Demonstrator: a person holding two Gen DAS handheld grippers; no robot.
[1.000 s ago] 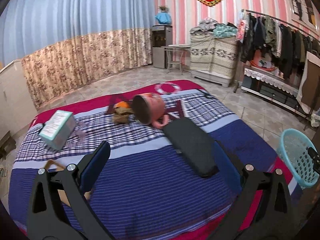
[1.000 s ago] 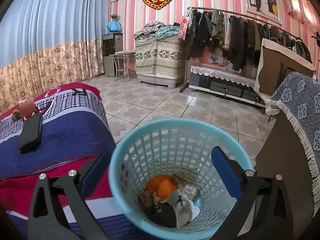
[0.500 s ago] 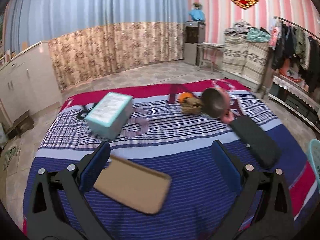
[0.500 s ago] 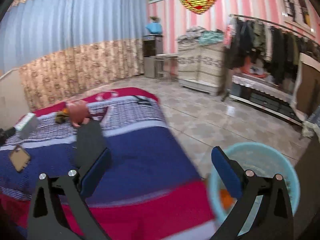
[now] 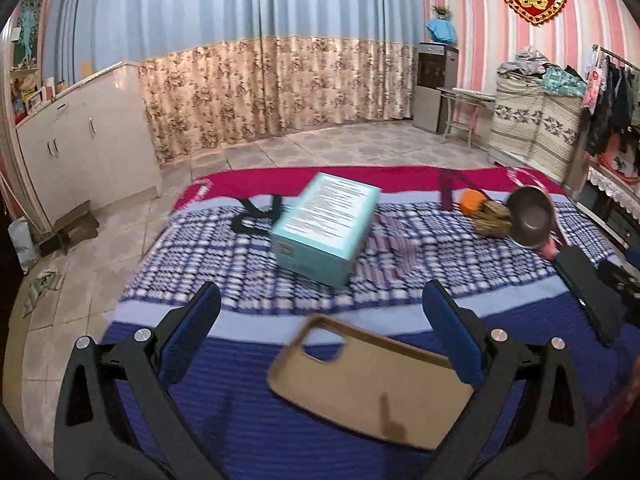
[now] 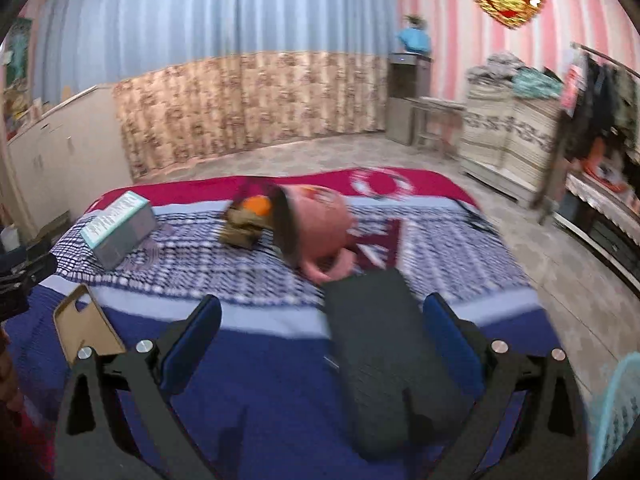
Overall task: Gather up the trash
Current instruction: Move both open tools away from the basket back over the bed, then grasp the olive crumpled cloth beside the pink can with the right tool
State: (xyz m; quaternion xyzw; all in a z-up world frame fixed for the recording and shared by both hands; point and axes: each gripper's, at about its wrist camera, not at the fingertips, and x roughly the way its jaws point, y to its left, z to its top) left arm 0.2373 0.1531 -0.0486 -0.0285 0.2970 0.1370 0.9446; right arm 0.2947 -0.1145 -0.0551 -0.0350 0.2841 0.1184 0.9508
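Left tool [image 5: 320,338]: fingers spread wide, gripping nothing. It is hovering over the near part of the bed [image 5: 248,412], with a tan phone case [image 5: 370,380] lying flat directly between and just below the fingers, long axis running left-near to right-far across the gap.

Right tool [image 6: 320,340]: also spread wide and empty. A black wallet-like case [image 6: 384,364] is lying between its fingers, long axis pointing away from the camera.

Likely trash, by judgement: the orange peel [image 6: 258,205] and the crumpled brown wrapper [image 6: 242,230] at the far side of the bed, touching the mouth of a tipped pink cup [image 6: 316,228]. From the right tool they are sitting ahead and slightly left; from the left tool, far to the right. The right tool is appearing nearer.

A teal box [image 5: 326,228] is resting mid-bed, well apart from the peel. The teal basket [image 6: 616,412] is showing at the right edge of the right wrist view, on the tiled floor.

Surface: soft checked blanket, so small items may be sinking in. Both views are motion-blurred.
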